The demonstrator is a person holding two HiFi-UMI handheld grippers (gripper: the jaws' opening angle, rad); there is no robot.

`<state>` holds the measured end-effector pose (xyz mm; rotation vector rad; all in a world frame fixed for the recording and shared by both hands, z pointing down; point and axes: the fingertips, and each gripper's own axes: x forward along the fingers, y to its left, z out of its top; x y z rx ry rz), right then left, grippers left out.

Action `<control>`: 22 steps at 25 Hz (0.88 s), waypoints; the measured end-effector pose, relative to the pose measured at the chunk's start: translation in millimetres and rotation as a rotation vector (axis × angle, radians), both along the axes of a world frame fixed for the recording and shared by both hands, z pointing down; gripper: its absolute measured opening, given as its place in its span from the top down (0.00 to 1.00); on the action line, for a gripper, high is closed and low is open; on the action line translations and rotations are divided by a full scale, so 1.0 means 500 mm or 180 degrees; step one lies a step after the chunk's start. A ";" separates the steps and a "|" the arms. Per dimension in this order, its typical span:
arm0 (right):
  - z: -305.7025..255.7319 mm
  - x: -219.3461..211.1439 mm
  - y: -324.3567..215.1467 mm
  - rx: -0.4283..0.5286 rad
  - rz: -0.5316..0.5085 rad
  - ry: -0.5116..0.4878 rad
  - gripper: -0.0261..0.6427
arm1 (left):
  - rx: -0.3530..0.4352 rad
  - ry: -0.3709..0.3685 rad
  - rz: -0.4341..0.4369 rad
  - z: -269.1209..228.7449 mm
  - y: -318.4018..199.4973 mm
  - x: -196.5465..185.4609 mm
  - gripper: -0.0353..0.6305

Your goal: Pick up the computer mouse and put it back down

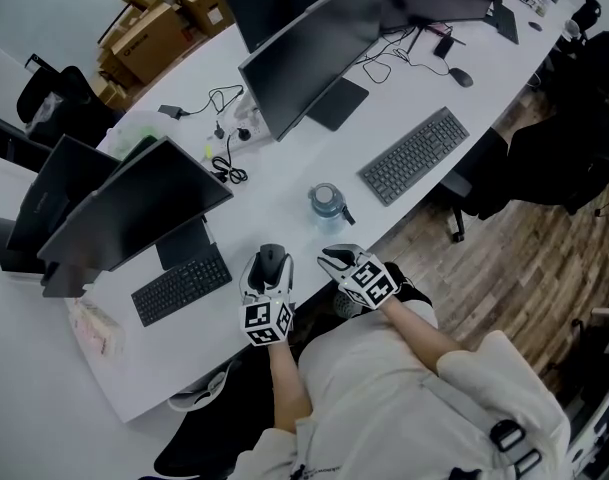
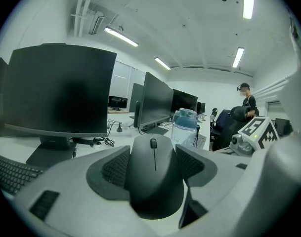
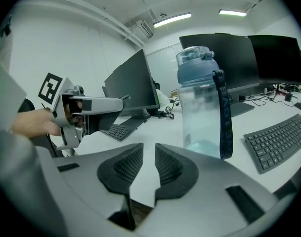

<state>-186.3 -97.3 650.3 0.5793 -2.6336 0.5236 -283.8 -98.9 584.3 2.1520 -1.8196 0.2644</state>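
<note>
Now the left gripper (image 2: 153, 153) squeezed the computer mouse (image 2: 155, 181) tight.
It needed a slow, level lift; the right gripper (image 3: 149, 157) beside it was empty, almost closed.

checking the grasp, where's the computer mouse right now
In the head view the computer mouse is by the desk edge, between the jaws of the left gripper, right of the near keyboard, below the water bottle.
</note>
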 end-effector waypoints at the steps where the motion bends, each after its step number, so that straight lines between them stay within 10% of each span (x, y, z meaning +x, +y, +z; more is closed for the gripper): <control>1: -0.002 0.000 0.000 0.0008 0.0001 -0.0010 0.86 | 0.0002 0.0005 -0.0004 0.000 0.000 -0.001 0.50; 22: -0.028 0.017 -0.025 0.0097 0.0143 -0.0171 0.95 | -0.0169 0.0015 0.0107 0.060 -0.038 0.005 0.50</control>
